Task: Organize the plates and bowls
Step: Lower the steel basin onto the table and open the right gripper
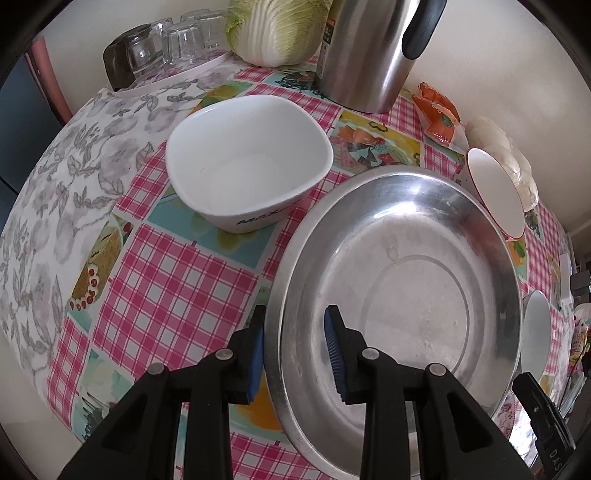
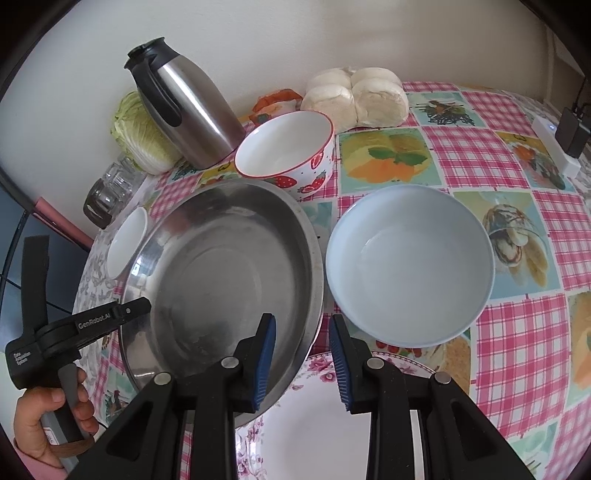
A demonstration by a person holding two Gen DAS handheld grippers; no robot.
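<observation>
A large steel plate [image 1: 413, 280] lies tilted on the checked table; it also shows in the right wrist view [image 2: 221, 273]. My left gripper [image 1: 295, 350] is open with its jaws astride the plate's left rim. My right gripper [image 2: 303, 358] is open astride the plate's right rim, above a floral plate [image 2: 314, 424]. A square white bowl [image 1: 247, 162] stands left of the steel plate. A pale blue bowl [image 2: 410, 266] stands to its right. A strawberry bowl [image 2: 288, 151] stands behind it, also in the left wrist view [image 1: 495, 188].
A steel thermos jug [image 2: 188, 110] and a cabbage [image 1: 273, 29] stand at the back by the wall. Upturned glasses [image 1: 166, 44] sit on a tray at the back left. Bagged buns [image 2: 354, 96] and an orange packet [image 1: 439, 114] lie near the wall.
</observation>
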